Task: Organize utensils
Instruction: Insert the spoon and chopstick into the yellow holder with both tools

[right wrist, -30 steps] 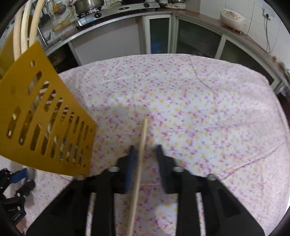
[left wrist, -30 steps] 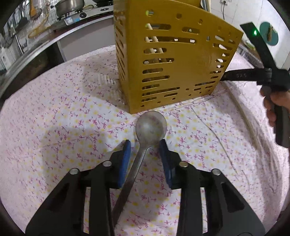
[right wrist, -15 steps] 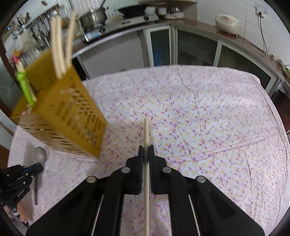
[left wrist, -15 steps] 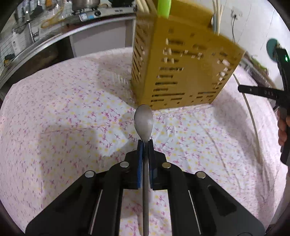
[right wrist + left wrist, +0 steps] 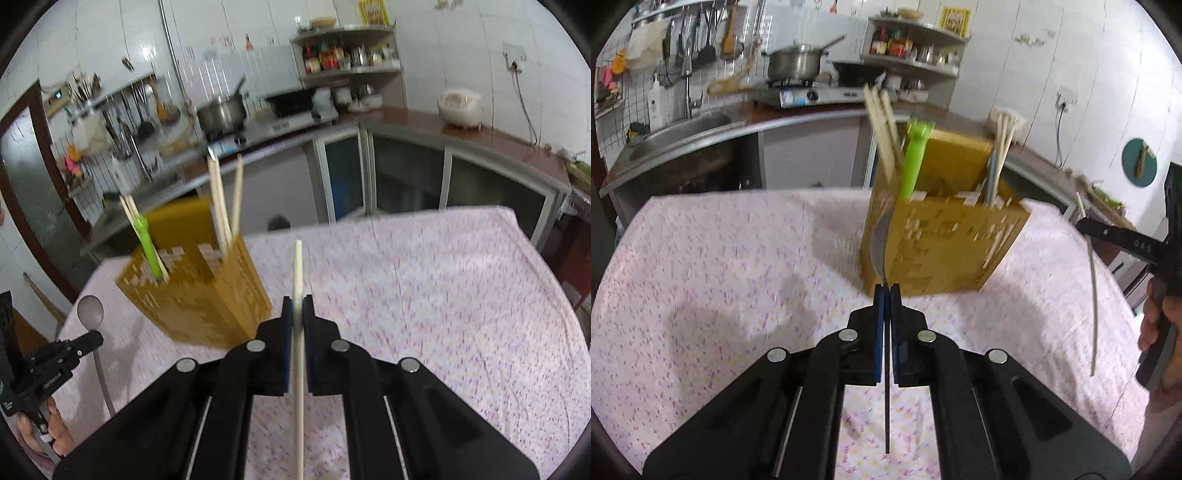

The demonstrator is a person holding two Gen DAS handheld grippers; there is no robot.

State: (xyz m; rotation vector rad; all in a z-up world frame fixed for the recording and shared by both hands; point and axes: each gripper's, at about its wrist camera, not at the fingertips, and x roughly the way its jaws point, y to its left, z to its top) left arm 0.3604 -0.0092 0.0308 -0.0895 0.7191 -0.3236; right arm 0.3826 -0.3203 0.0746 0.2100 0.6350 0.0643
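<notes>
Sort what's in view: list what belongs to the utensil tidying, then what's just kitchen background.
Job:
- metal spoon, shut in left tongs
- chopstick, shut in right tongs
- yellow utensil holder

Background:
- steel pot
- rice cooker
- spice shelf
</notes>
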